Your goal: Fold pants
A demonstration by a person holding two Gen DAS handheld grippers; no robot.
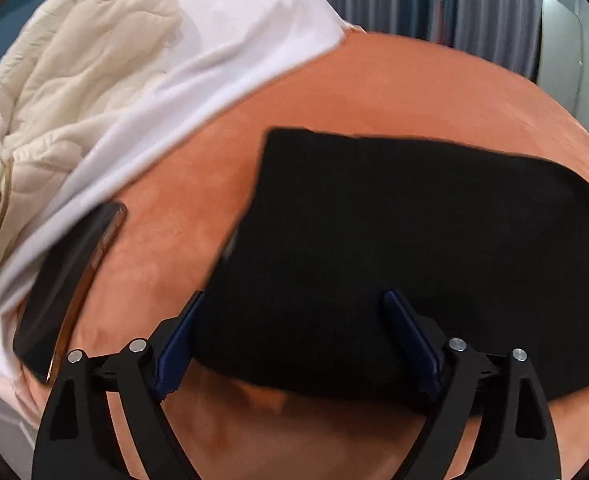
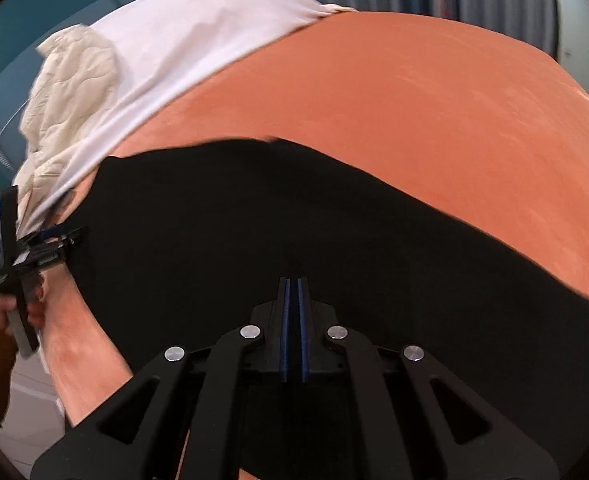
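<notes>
Both wrist views angled down, close over shared black pants (image 1: 394,248)

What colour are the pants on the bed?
The pants are plain black, lying on an orange cover. The left wrist view shows them best.

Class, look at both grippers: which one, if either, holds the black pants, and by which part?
Neither visibly. The left gripper is open over the edge of the pants; the right gripper has its jaws shut, with no cloth visibly between them.
</notes>
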